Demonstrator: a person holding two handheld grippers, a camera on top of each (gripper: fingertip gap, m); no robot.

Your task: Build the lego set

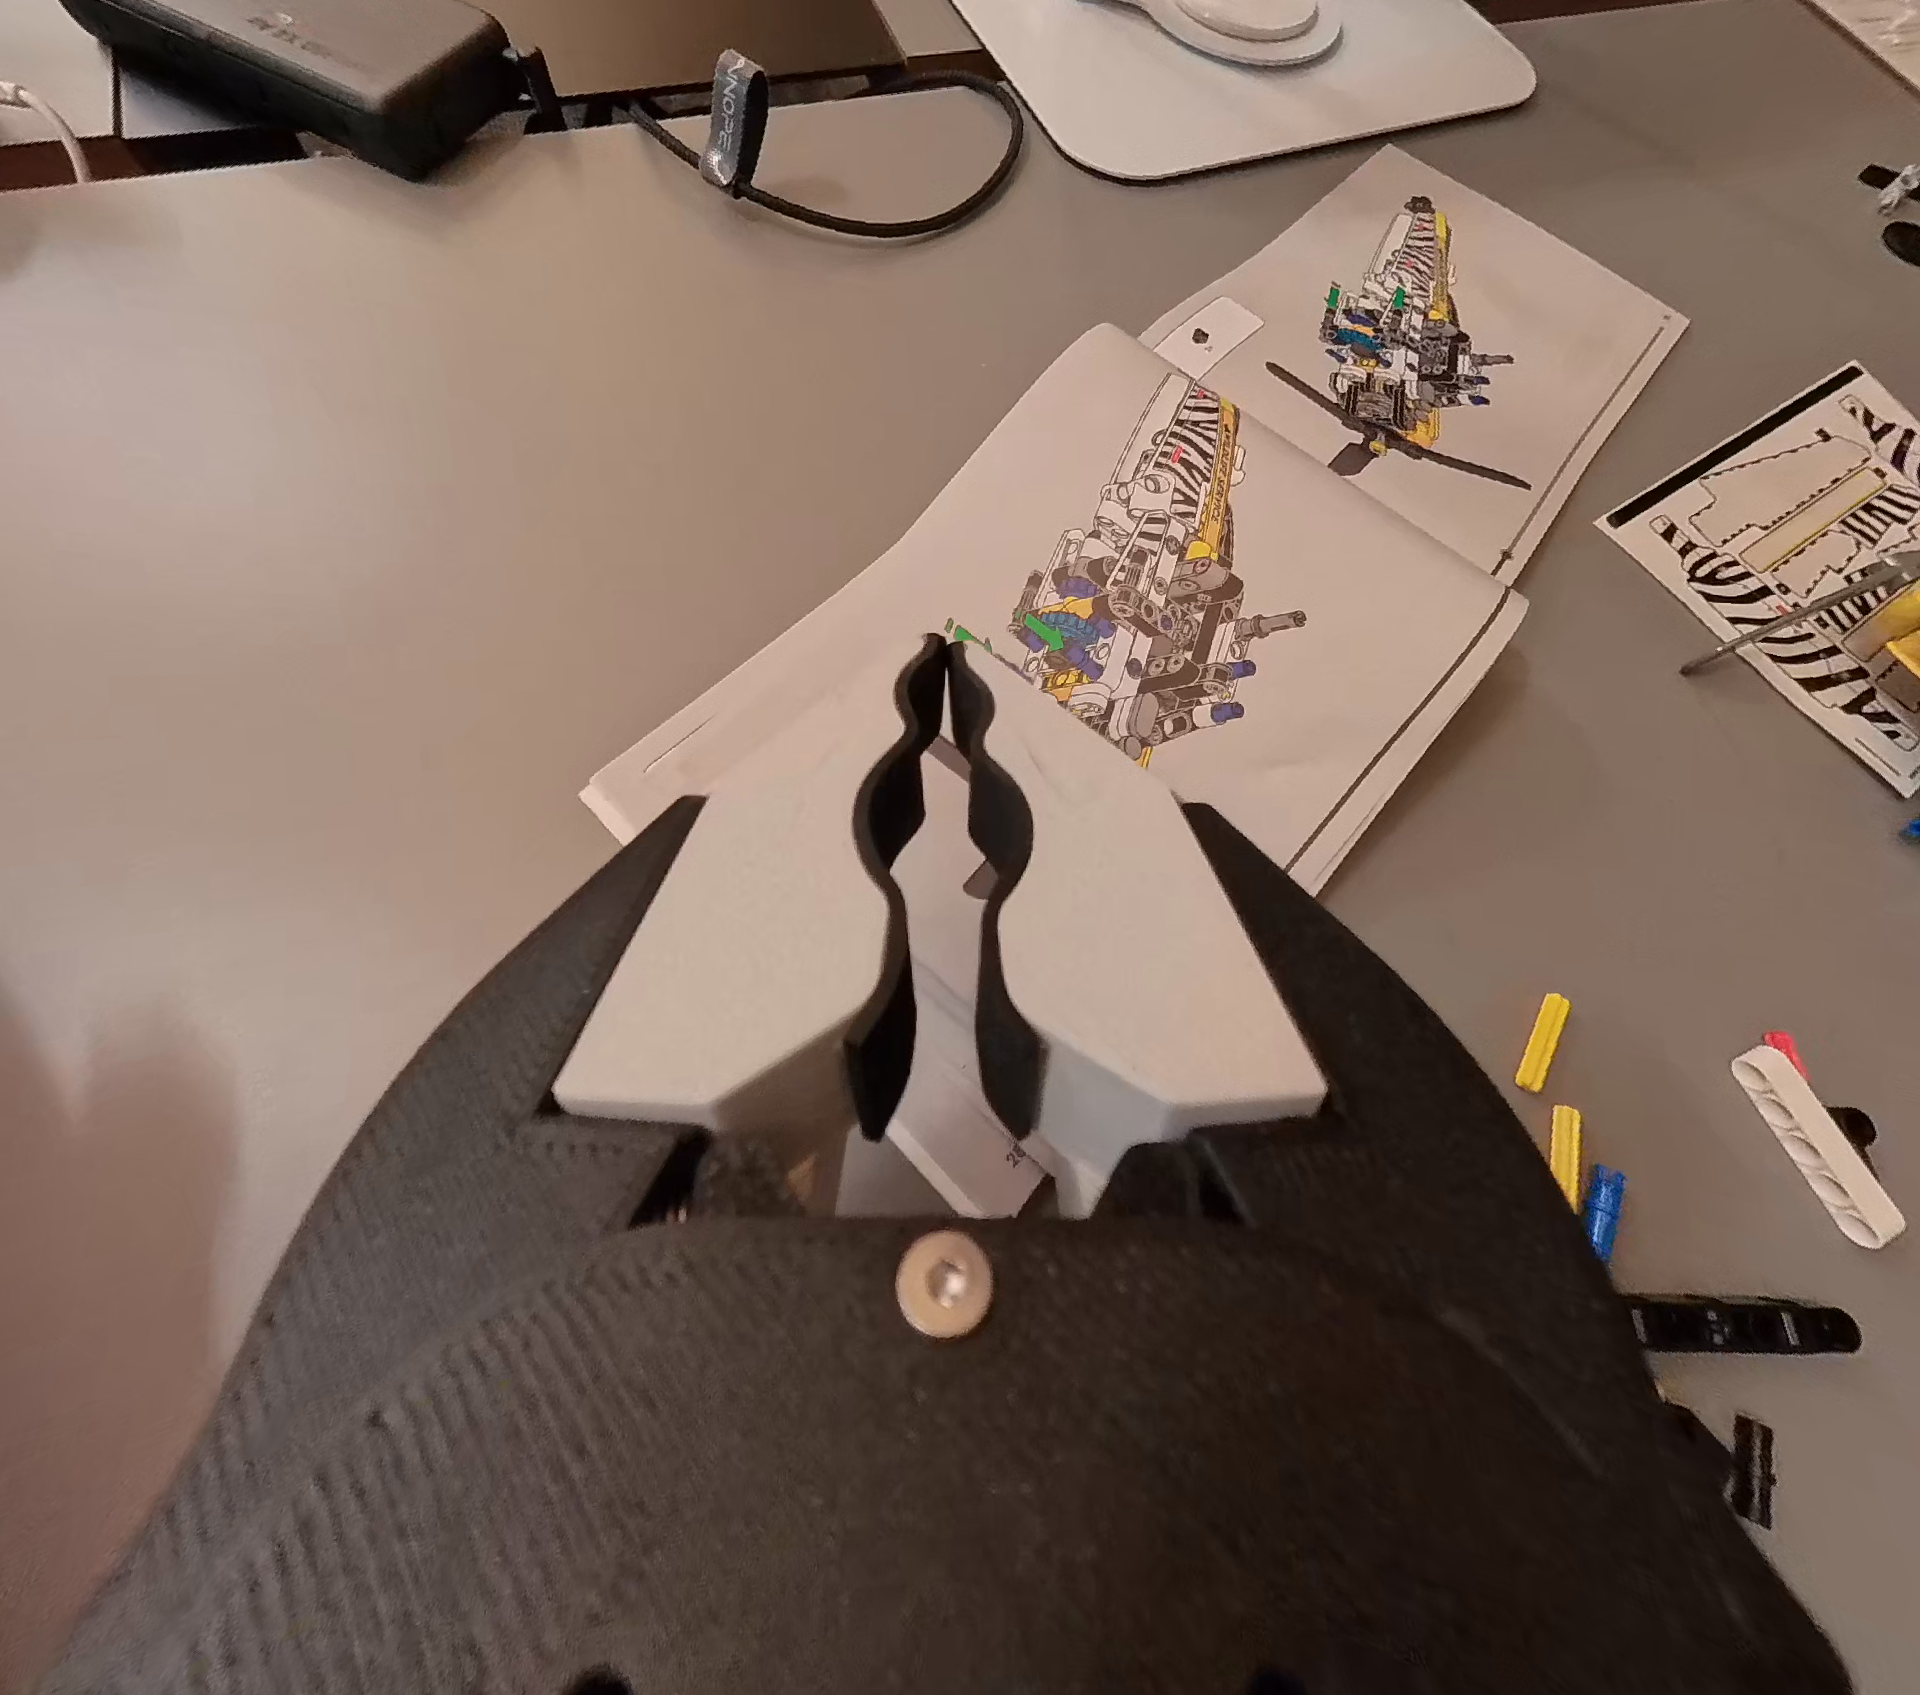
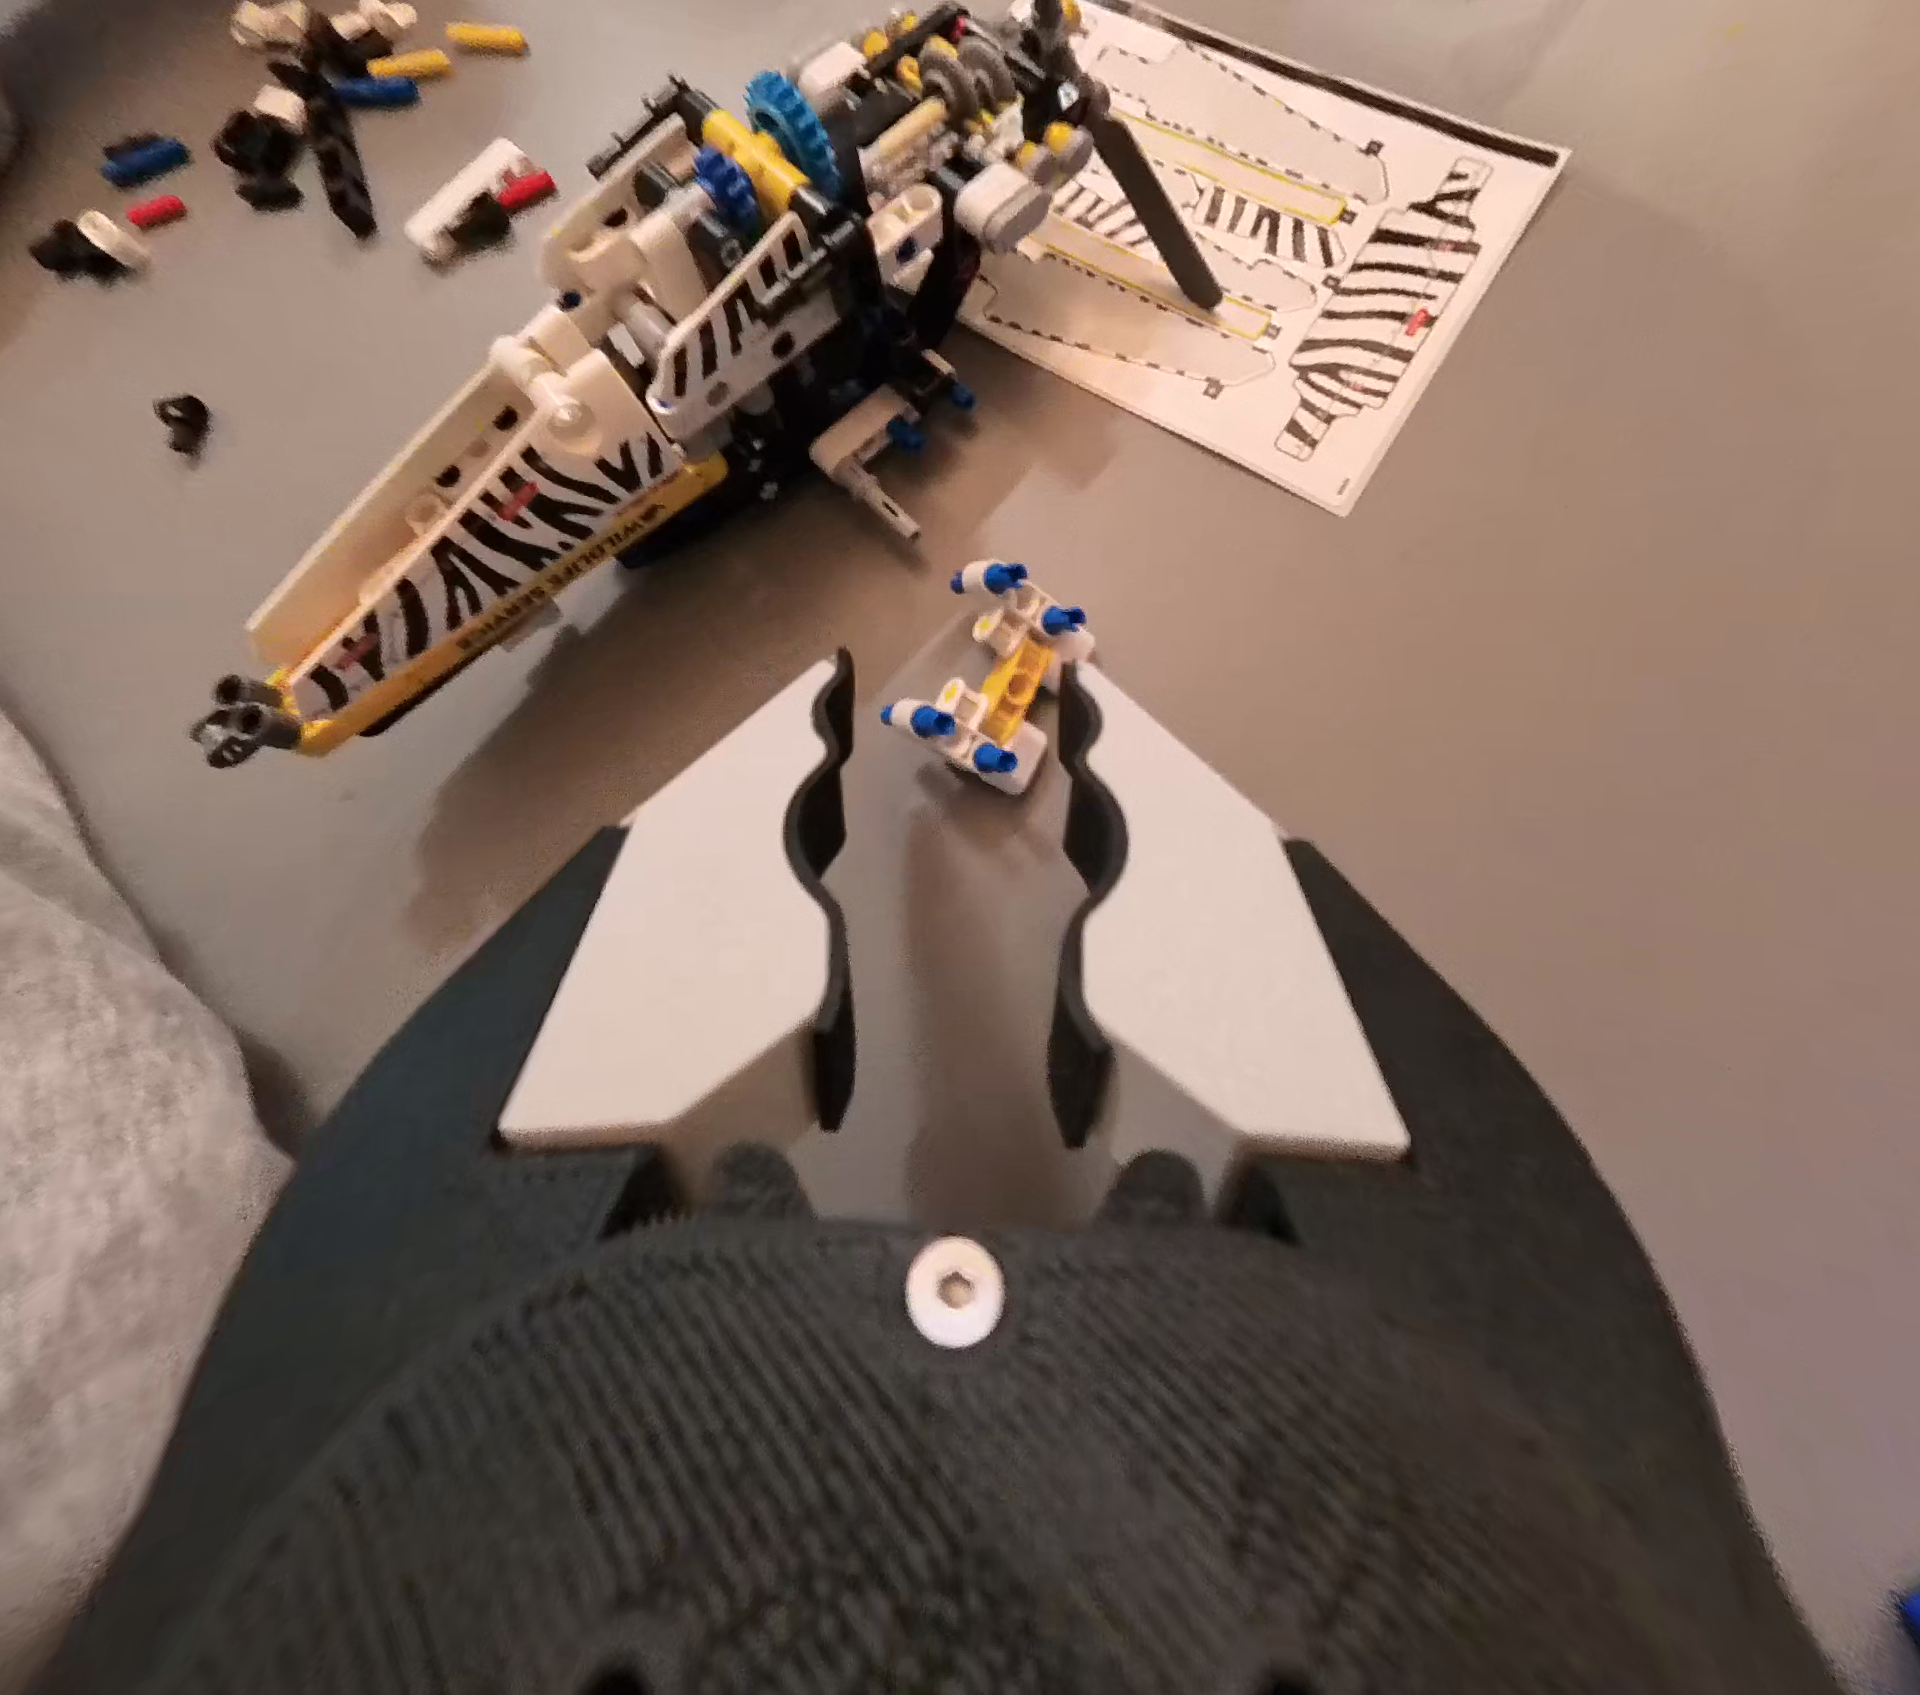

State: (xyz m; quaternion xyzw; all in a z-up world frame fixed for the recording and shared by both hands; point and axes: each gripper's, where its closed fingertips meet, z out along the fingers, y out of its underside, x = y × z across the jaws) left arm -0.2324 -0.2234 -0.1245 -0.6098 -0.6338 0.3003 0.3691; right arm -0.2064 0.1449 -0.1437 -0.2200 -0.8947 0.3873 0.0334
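Note:
A half-built lego helicopter (image 2: 623,398) with zebra stripes, a yellow edge and black rotor blades lies on the grey table (image 2: 1558,814). A small white and yellow sub-assembly (image 2: 1013,679) with blue pins lies on the table between the tips of my right gripper (image 2: 953,679), close to the right finger. That gripper is open and empty. In the left wrist view, my left gripper (image 1: 945,656) is shut with its tips together, over the near edge of the open instruction booklet (image 1: 1299,523). I see nothing held in it.
A sticker sheet (image 2: 1351,243) lies under the helicopter's nose and also shows in the left wrist view (image 1: 1787,565). Loose parts (image 2: 312,107) lie beyond the helicopter's tail, with more (image 1: 1818,1146) right of the left gripper. A power bank (image 1: 270,24), its cable (image 1: 935,191) and a white lamp base (image 1: 1226,35) stand at the back. One gripper's finger ends stand about 35 cm off the other's. To the half-built lego helicopter (image 2: 623,398): right tips about 6 cm, left tips about 30 cm.

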